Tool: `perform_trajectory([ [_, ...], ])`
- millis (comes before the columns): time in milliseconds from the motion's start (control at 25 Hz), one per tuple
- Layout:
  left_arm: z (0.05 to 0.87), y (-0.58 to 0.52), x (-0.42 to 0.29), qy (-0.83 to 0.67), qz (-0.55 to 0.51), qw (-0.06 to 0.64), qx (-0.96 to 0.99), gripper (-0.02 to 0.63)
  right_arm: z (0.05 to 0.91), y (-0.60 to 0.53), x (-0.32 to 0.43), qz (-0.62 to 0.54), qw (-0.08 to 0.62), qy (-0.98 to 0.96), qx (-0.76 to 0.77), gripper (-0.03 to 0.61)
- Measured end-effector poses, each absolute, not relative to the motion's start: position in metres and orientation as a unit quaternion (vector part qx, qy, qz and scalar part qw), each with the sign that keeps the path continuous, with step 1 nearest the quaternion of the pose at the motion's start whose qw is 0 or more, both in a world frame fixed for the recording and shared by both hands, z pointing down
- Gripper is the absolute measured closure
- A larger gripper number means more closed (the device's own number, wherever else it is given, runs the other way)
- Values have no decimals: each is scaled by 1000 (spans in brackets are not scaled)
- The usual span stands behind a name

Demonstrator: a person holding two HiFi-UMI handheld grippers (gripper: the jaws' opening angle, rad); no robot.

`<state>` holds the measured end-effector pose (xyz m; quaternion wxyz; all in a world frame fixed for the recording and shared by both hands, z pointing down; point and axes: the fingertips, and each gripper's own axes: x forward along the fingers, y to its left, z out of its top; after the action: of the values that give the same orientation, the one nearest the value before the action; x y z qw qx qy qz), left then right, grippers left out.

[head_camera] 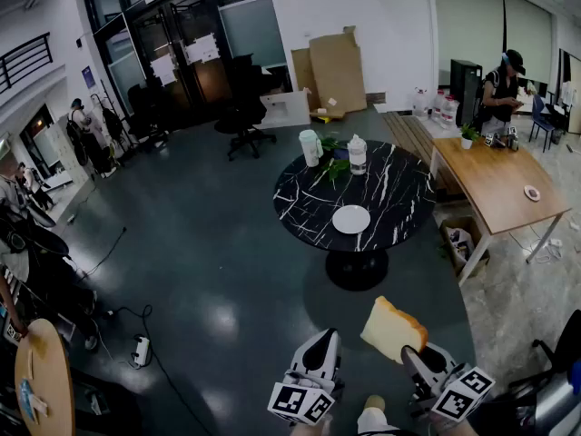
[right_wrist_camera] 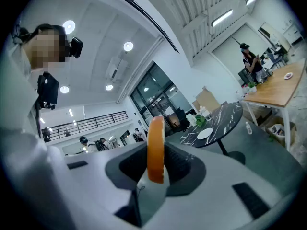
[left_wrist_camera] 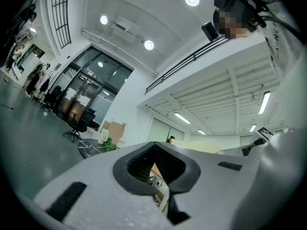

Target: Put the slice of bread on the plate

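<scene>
R hand-held gripper [right_wrist_camera: 156,170] pinching bread slice [head_camera: 393,328] on edge, mid-air, well apart from white plate [head_camera: 351,219] on round black marble counter [head_camera: 399,184]. L hand-held gripper [left_wrist_camera: 158,170] looks pressed together, empty.

surface: round black table [head_camera: 399,189] | on it: white plate [head_camera: 351,219], cup [head_camera: 310,147], bottle [head_camera: 358,154], green plant [head_camera: 334,166]

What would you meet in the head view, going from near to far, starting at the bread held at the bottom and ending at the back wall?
In order: slice of bread → plate → plant → cardboard sheets.
</scene>
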<state>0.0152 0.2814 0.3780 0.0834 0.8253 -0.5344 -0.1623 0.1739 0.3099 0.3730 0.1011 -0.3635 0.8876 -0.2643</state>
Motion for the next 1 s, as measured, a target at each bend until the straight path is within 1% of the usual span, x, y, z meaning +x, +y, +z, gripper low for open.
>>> perform_trajectory([
  [520,369,187,14,-558,-166,74,810,609,364,211,170,-267,103,903,-319,489],
  [680,371,177,21,-562,-154,57,811,609,364,196,172,-268,104,910,-300,491],
  [1000,391,148,23,-550,-138,77,820,609,389,170,162,-303,108,898,-302,491],
])
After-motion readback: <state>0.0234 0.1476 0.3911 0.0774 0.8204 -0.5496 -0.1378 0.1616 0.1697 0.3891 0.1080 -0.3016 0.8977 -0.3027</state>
